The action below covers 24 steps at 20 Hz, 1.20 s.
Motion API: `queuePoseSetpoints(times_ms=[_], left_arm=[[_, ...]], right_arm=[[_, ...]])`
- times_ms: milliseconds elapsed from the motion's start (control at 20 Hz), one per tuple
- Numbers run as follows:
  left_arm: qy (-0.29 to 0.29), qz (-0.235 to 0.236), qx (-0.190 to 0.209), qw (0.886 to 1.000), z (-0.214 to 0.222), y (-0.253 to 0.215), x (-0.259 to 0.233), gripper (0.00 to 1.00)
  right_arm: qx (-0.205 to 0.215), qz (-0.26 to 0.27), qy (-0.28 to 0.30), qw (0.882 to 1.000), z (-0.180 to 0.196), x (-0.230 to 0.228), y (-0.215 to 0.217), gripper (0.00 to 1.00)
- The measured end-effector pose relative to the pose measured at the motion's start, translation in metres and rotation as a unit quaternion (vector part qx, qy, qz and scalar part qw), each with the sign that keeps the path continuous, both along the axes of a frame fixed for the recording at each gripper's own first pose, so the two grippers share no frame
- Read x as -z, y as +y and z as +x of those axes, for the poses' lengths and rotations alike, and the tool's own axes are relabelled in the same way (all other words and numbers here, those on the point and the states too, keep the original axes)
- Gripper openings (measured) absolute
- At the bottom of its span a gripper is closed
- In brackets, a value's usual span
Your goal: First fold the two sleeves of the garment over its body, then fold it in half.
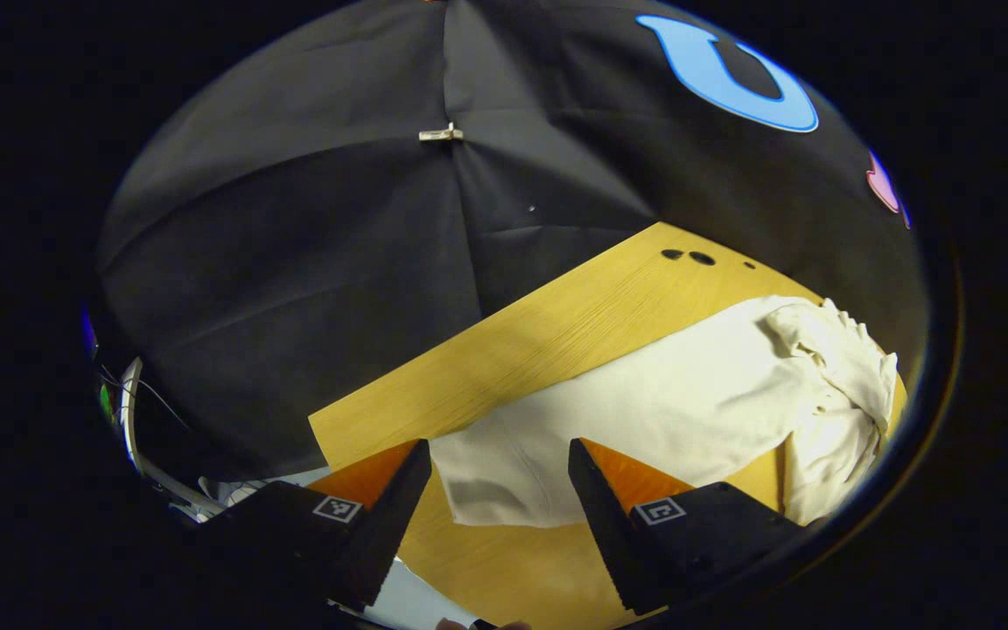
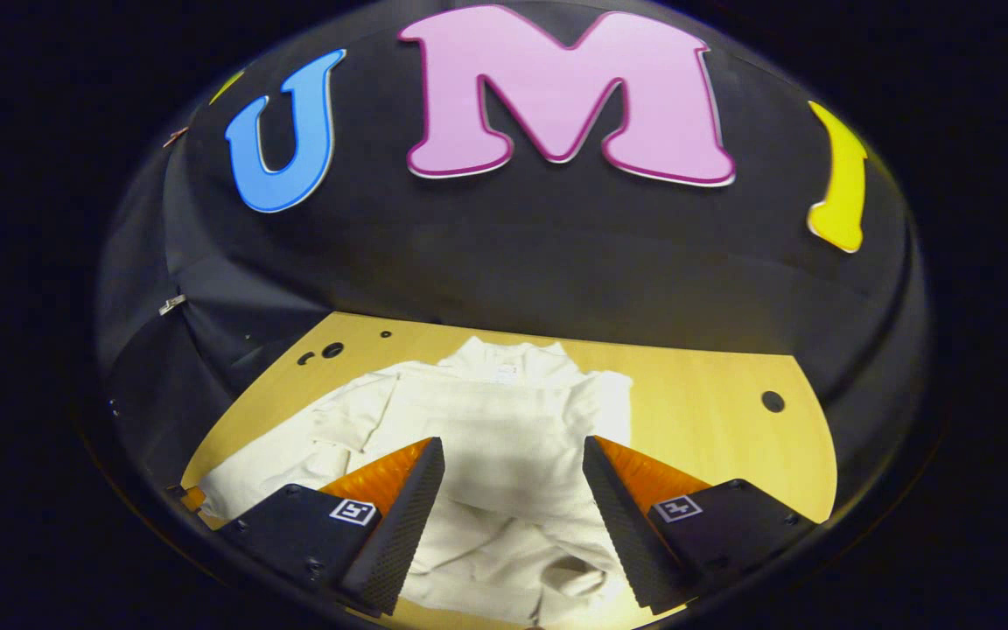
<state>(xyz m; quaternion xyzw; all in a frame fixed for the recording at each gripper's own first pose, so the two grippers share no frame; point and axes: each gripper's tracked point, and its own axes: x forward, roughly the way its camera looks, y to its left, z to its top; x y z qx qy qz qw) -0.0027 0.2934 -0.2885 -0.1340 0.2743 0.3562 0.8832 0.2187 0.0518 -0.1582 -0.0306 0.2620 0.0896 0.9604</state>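
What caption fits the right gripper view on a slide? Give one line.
Open right gripper poised above a white garment spread on the wooden table, collar toward the far wall.

In the left gripper view, the garment (image 1: 661, 411) is cut off at 4 o'clock by the picture's edge, and its near hem passes behind the left gripper (image 1: 500, 490). The bunched cloth at 3 o'clock is too crumpled to tell sleeve from body. In the right gripper view, the right gripper (image 2: 513, 499) covers the garment's lower part; the desk (image 2: 714, 411) is cut off at 6 o'clock. The neck label is too small to read.
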Motion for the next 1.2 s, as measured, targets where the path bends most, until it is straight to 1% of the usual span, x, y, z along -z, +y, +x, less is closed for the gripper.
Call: queuePoseSetpoints(times_ms=[150,250,300,400,500,550,600,650,700,800,850,900,1000,1200], left_arm=[[0.014,-0.015,-0.023,1.000,-0.003,0.017,0.017,0.97],[0.016,-0.042,-0.027,0.999,-0.002,0.016,0.029,0.97],[0.011,-0.047,-0.028,0.998,0.000,0.016,0.031,0.98],[0.006,-0.053,-0.019,0.998,0.005,0.014,0.035,0.99],[0.010,-0.040,0.003,0.999,0.012,0.009,0.034,0.99],[0.009,-0.035,0.013,0.999,0.016,0.008,0.034,0.90],[0.010,-0.033,0.020,0.999,0.020,0.005,0.033,0.84],[0.006,-0.032,0.032,0.999,0.025,0.004,0.032,0.73],[0.002,-0.026,0.052,0.998,0.034,-0.005,0.031,0.57],[0.017,0.003,0.065,0.998,0.039,-0.008,0.030,0.24],[0.014,0.006,0.070,0.997,0.042,-0.012,0.028,0.26],[0.004,-0.005,0.077,0.997,0.048,-0.017,0.026,0.12],[-0.004,-0.026,0.079,0.996,0.056,-0.023,0.025,0.07],[0.009,-0.046,0.068,0.997,0.056,-0.025,0.022,0.07]], right_arm=[[0.031,-0.006,0.000,1.000,-0.020,-0.005,-0.040,0.97],[0.052,0.001,0.006,0.999,-0.031,-0.004,-0.061,0.97],[0.062,0.006,0.008,0.998,-0.037,-0.003,-0.070,0.98],[0.080,0.016,0.013,0.997,-0.052,-0.005,-0.086,0.98],[0.094,0.029,0.021,0.995,-0.062,0.000,-0.094,0.98],[0.100,0.032,0.022,0.994,-0.066,0.001,-0.099,0.98],[0.105,0.032,0.022,0.994,-0.071,0.002,-0.104,0.98],[0.108,0.031,0.023,0.993,-0.075,0.003,-0.108,0.98],[0.112,0.031,0.026,0.993,-0.085,0.008,-0.113,0.98],[0.116,0.031,0.031,0.992,-0.095,0.012,-0.120,0.98],[0.117,0.030,0.032,0.992,-0.100,0.014,-0.124,0.98],[0.119,0.028,0.032,0.992,-0.104,0.015,-0.128,0.98],[0.122,0.023,0.029,0.992,-0.108,0.014,-0.136,0.98],[0.134,0.030,0.027,0.990,-0.111,0.014,-0.151,0.98]])
